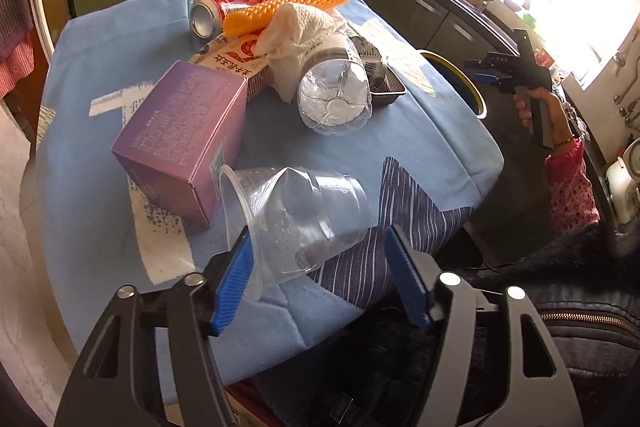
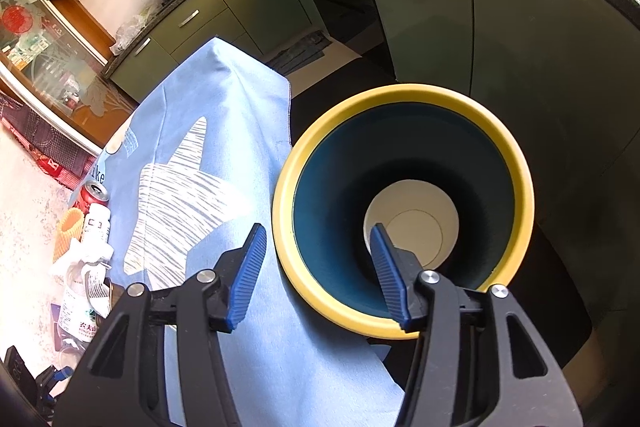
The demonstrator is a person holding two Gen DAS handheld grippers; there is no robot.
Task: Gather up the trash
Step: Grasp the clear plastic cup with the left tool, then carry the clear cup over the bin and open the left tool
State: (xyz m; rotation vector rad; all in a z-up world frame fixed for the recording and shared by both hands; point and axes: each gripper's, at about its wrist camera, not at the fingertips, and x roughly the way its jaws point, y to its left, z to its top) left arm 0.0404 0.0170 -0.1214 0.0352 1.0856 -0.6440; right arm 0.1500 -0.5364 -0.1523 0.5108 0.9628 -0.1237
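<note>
Trash lies on a table with a blue cloth (image 1: 100, 75): a clear plastic cup (image 1: 292, 219) on its side, a purple box (image 1: 180, 143), a clear bottle (image 1: 334, 95), a crumpled paper towel (image 1: 304, 27), a red can (image 1: 228, 7), an orange foam net (image 1: 280, 9). My left gripper (image 1: 320, 275) is open, its blue pads either side of the cup's near end. My right gripper (image 2: 318, 271) is open and empty above a yellow-rimmed bin (image 2: 404, 211), which looks empty. It also shows in the left wrist view (image 1: 504, 71).
A black tray (image 1: 386, 87) and a printed carton (image 1: 236, 57) lie by the bottle. The bin's rim (image 1: 460, 79) stands right of the table. Green cabinets (image 2: 424, 7) and a counter with a sink ring the room. The can (image 2: 92, 195) and bottle (image 2: 76, 299) show in the right wrist view.
</note>
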